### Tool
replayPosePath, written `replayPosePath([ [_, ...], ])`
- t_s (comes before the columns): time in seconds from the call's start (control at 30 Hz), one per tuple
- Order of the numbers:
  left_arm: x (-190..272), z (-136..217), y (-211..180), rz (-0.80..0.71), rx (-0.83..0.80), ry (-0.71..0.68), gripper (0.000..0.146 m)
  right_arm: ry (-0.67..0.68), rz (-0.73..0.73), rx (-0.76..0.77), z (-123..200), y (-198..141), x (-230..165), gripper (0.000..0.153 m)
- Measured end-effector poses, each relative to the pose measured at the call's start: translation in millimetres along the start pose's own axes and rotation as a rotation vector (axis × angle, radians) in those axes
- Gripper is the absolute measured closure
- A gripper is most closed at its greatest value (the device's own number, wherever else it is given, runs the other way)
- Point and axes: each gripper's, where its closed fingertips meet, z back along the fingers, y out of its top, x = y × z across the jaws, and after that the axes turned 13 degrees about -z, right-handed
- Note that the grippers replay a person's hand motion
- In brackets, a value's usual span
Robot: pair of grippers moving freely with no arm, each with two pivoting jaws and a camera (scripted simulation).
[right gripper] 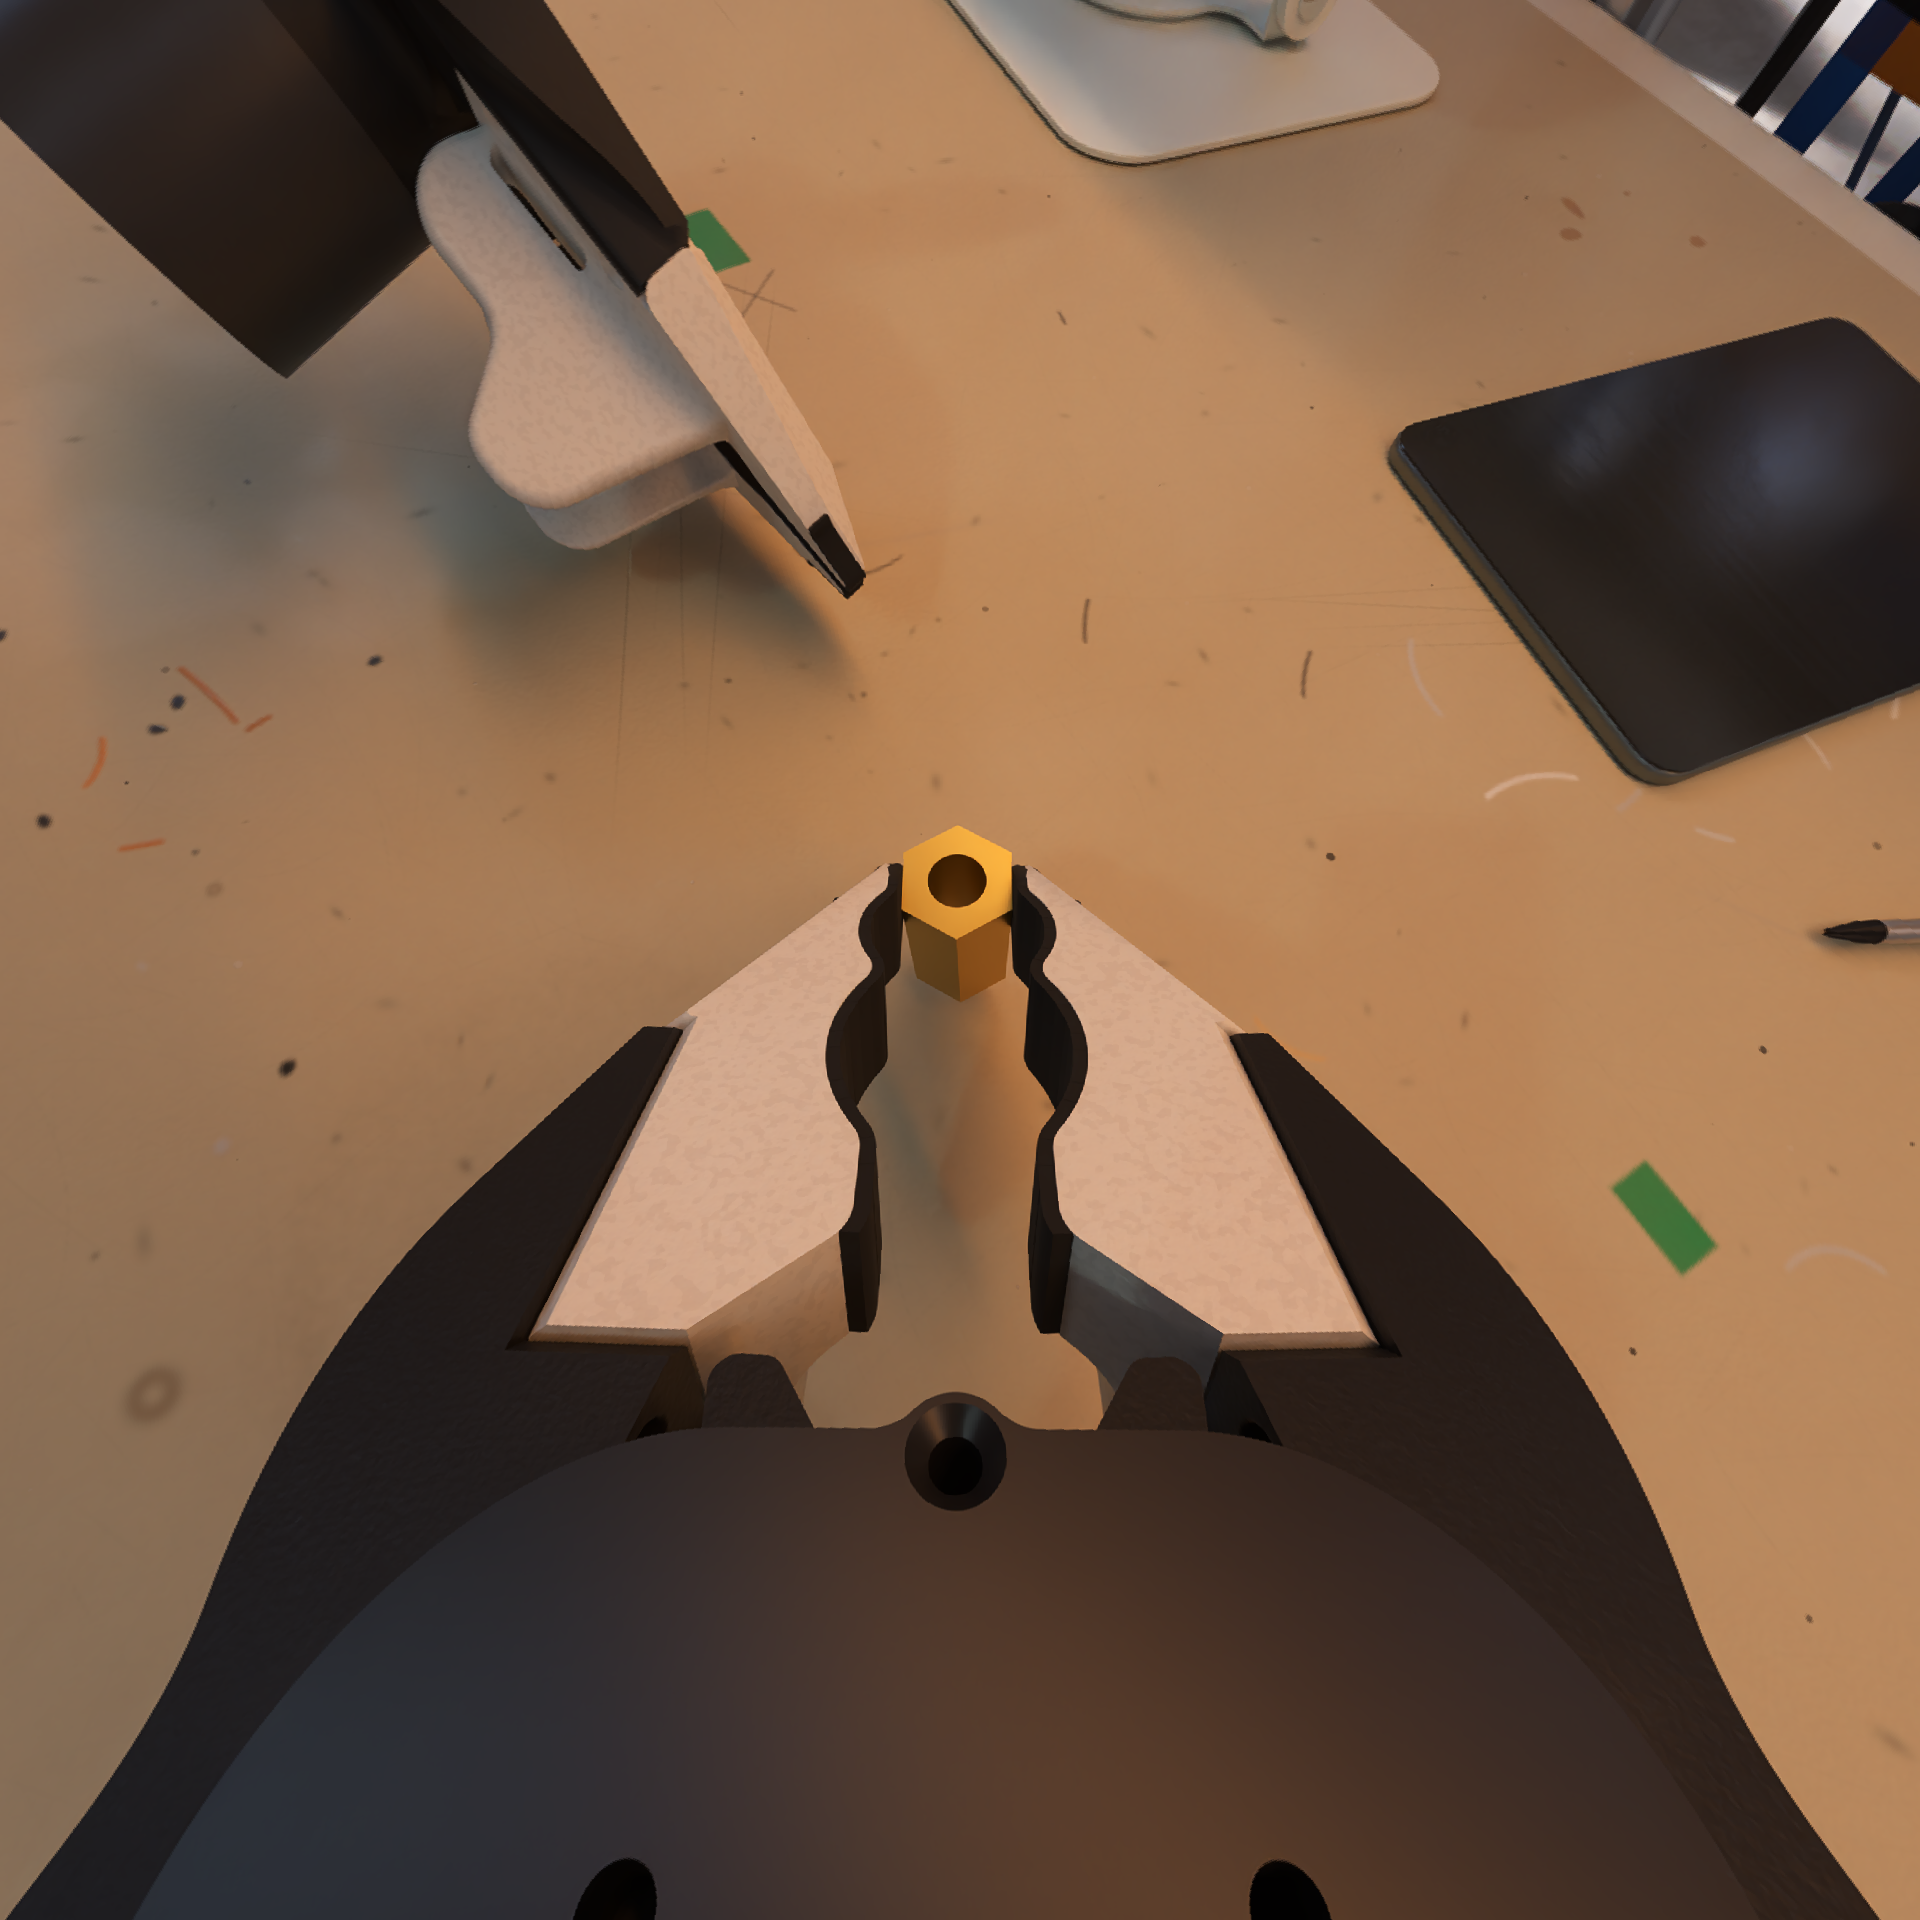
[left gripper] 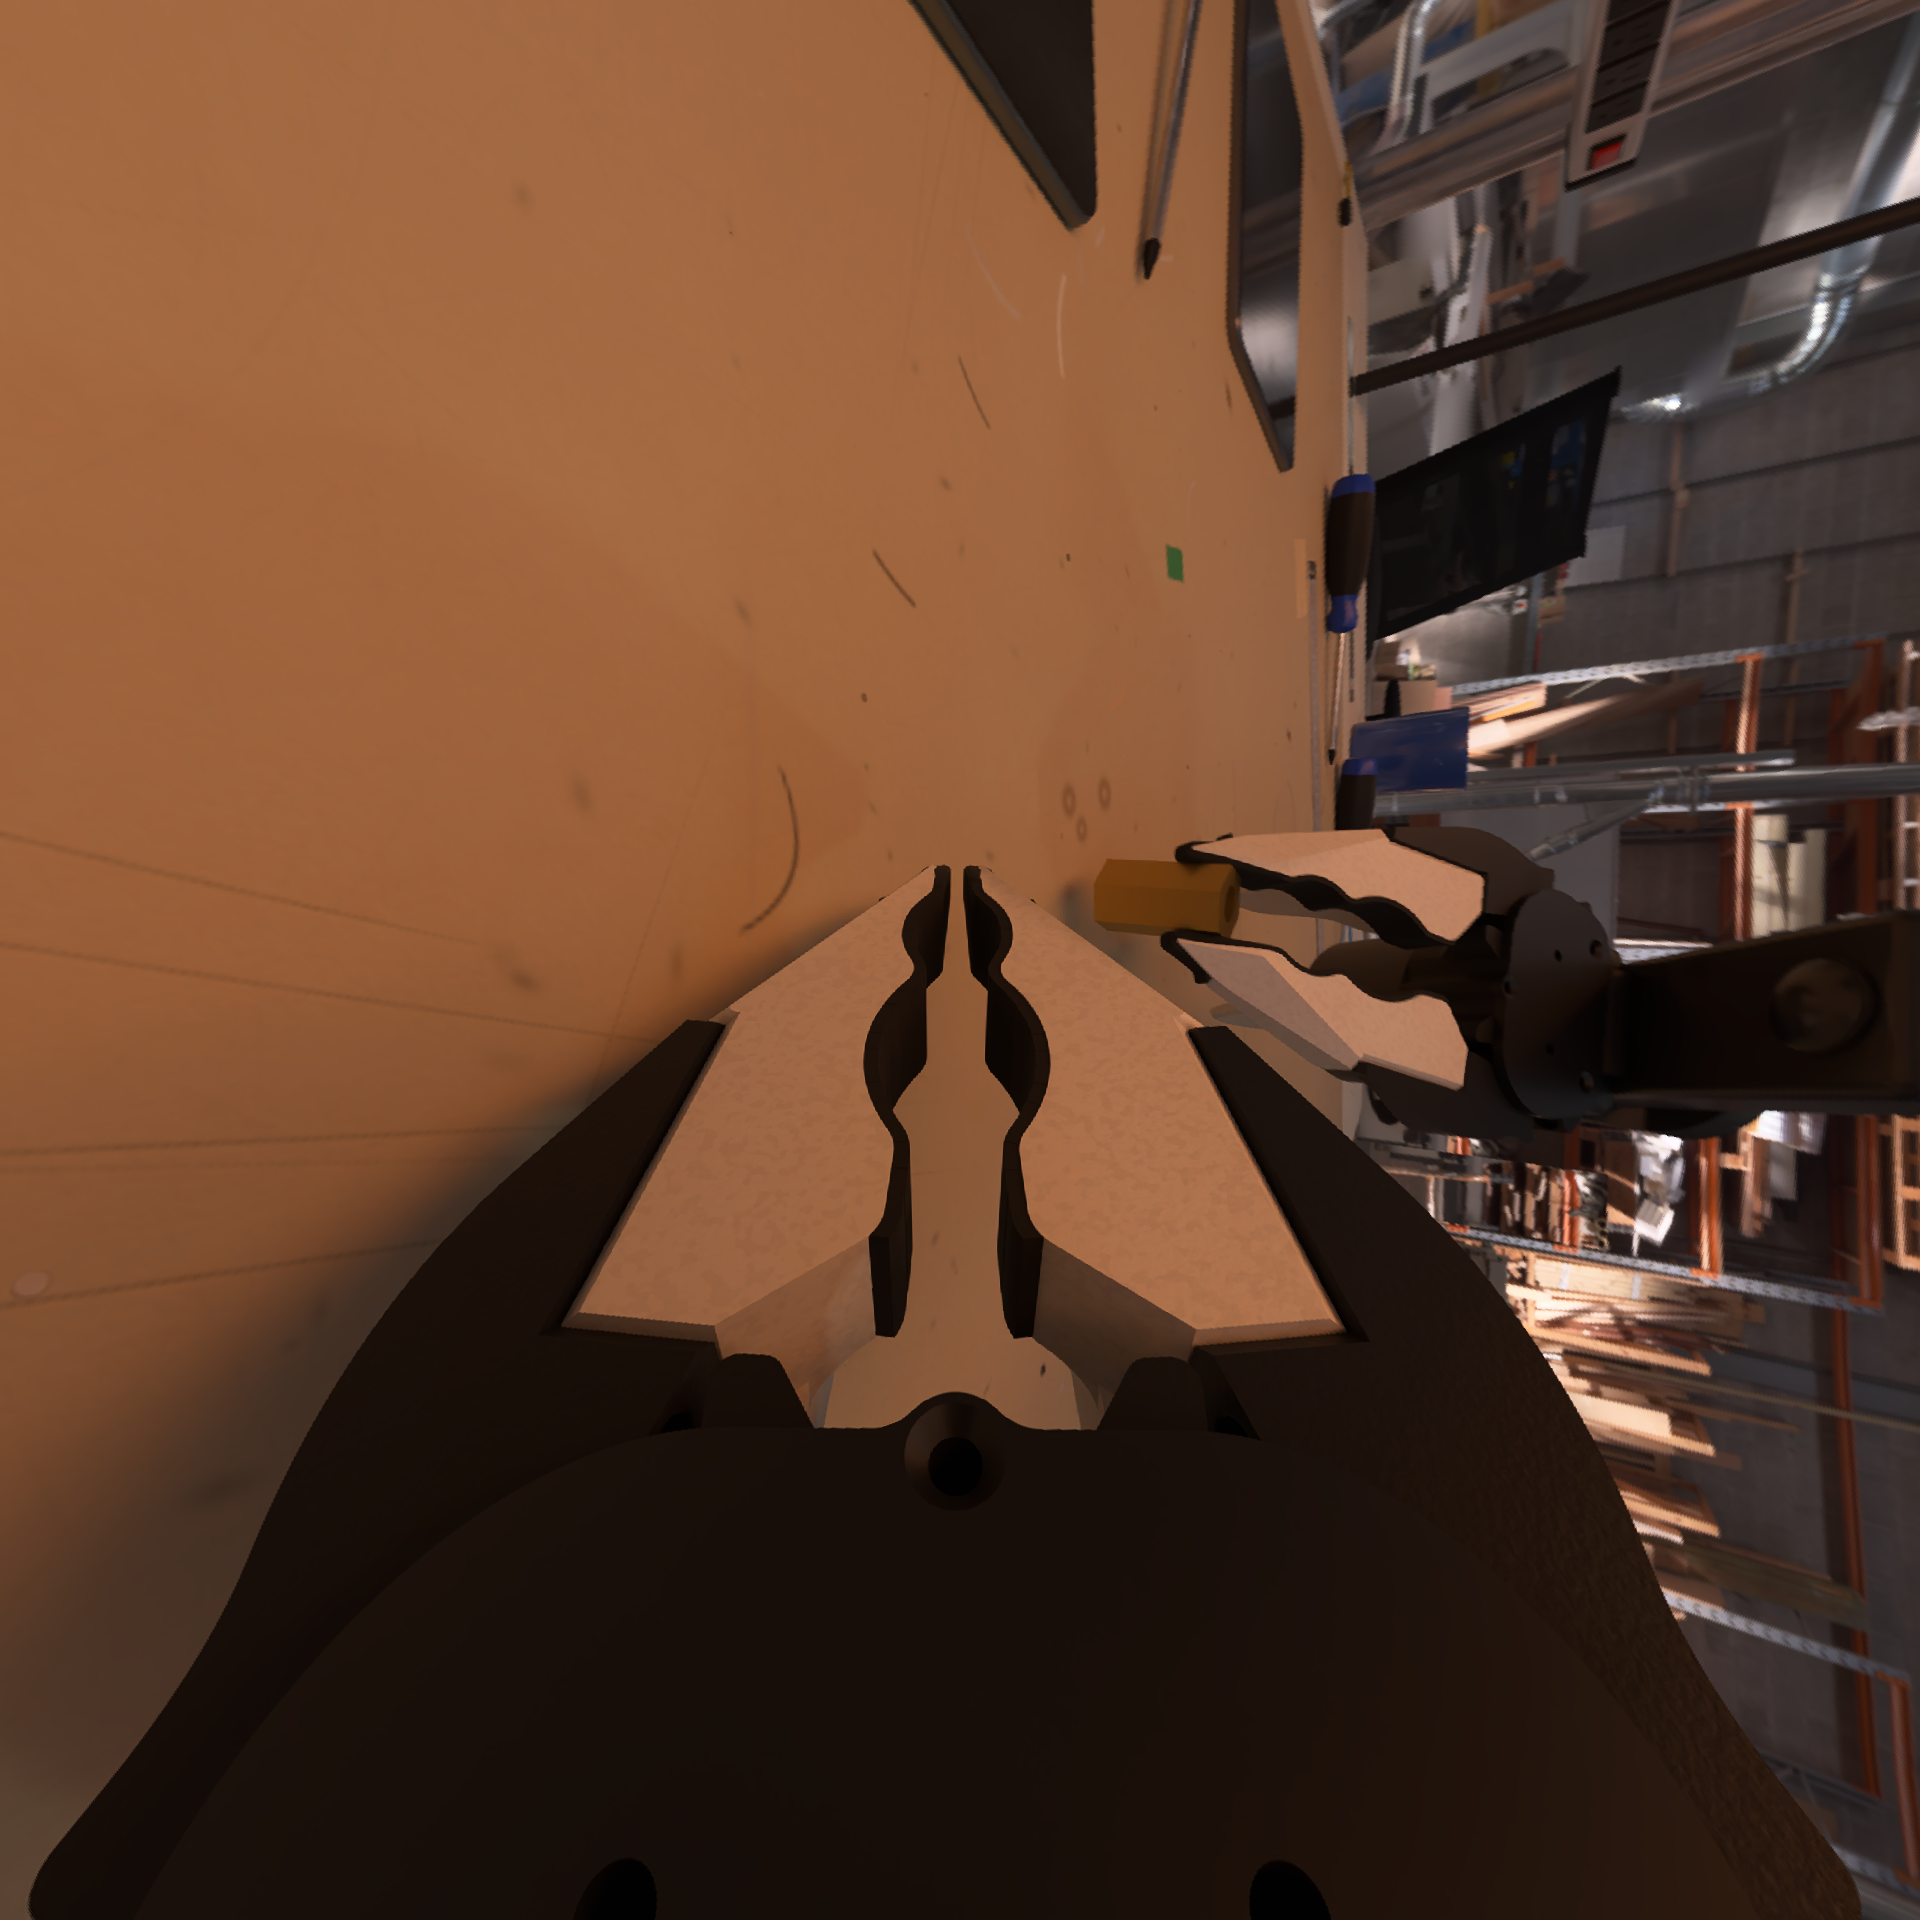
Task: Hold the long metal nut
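Observation:
The long brass-coloured hexagonal nut [right gripper: 956, 935] stands upright, its bore facing the right wrist camera. My right gripper [right gripper: 956, 883] is shut on its upper end, one fingertip on each side. In the left wrist view the nut [left gripper: 1132, 896] sticks out from the right gripper [left gripper: 1179, 896] towards the wooden table [left gripper: 520, 520]. I cannot tell whether its far end touches the table. My left gripper [left gripper: 958, 873] is shut and empty, close to the left of the nut. It also shows in the right wrist view [right gripper: 847, 577], its tips low over the table beyond the nut.
A black tablet [right gripper: 1683, 540] lies at the right, with a pen [right gripper: 1870, 930] below it. A white stand base [right gripper: 1226, 83] sits at the far edge. Green tape pieces [right gripper: 1662, 1216] lie on the table. A blue-and-black screwdriver [left gripper: 1349, 551] lies near the table edge.

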Motion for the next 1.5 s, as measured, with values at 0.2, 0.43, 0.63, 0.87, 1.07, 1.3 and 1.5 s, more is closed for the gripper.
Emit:
replayPosePath([
  [0.2,-6,-3,3,0.027,-0.014,0.047,0.144,-0.002,-0.003,0.012,5,1,0,0.133],
  [0.43,-4,-6,5,0.036,-0.039,0.065,0.144,0.001,-0.010,-0.005,7,-4,-2,0.133],
  [0.63,-2,-12,3,0.043,-0.072,0.069,0.144,0.013,-0.011,-0.007,8,-5,-5,0.133],
  [0.87,-5,-11,4,0.059,-0.055,0.082,0.144,0.024,-0.012,-0.015,7,-7,-7,0.133],
  [1.07,-2,-10,4,0.059,-0.055,0.065,0.141,0.027,-0.014,-0.019,7,-7,-7,0.133],
  [1.3,-3,-9,6,0.041,-0.039,0.091,0.132,0.030,-0.015,-0.017,7,-7,-8,0.133],
  [1.5,-6,-8,8,0.060,-0.005,0.097,0.143,0.035,-0.013,-0.023,7,-8,-9,0.133],
])
